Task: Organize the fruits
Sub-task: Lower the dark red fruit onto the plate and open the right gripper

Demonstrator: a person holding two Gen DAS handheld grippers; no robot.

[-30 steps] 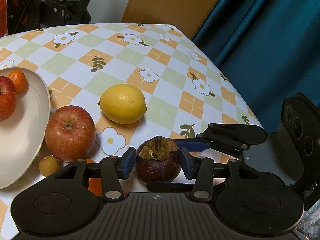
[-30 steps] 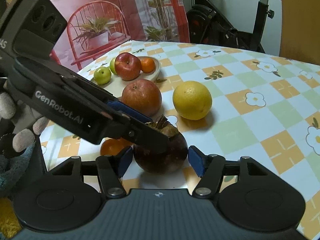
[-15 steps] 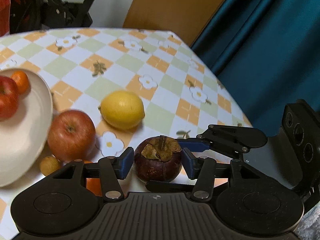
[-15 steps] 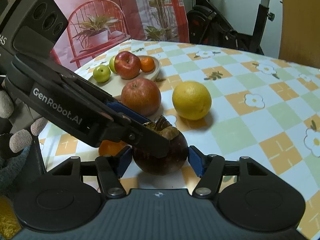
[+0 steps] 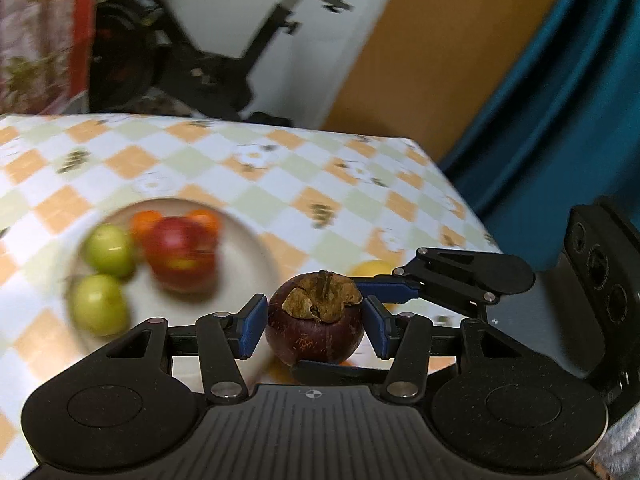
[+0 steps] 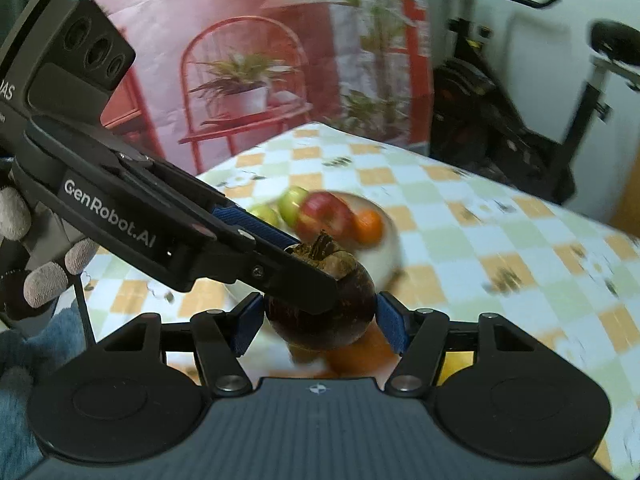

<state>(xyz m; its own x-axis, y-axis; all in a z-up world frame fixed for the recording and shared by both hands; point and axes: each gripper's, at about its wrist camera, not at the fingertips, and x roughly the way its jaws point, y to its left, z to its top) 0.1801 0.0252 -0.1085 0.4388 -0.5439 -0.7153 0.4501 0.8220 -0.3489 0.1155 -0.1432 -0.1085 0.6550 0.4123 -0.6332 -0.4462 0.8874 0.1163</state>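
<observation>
A dark purple mangosteen (image 5: 315, 326) with a brown cap is held in the air between both grippers. My left gripper (image 5: 314, 329) is shut on it from the sides. My right gripper (image 6: 320, 322) is also shut on it (image 6: 324, 316), crossing the left one at an angle. A cream plate (image 5: 248, 256) lies ahead on the checkered table, holding a red apple (image 5: 182, 254), two green fruits (image 5: 108, 250) and small oranges (image 5: 144, 218). The plate (image 6: 386, 258) also shows in the right wrist view. A yellow lemon (image 5: 370, 270) peeks out behind the right gripper's finger.
An orange fruit (image 6: 358, 354) lies on the table under the mangosteen. The table's far edge and right corner (image 5: 416, 148) are near a teal curtain (image 5: 560, 100). An exercise bike (image 5: 224, 52) stands behind the table.
Both grippers have lifted the mangosteen off the table and swung left towards the plate. The plate now lies ahead; the big apple and lemon have dropped out of sight or behind.
</observation>
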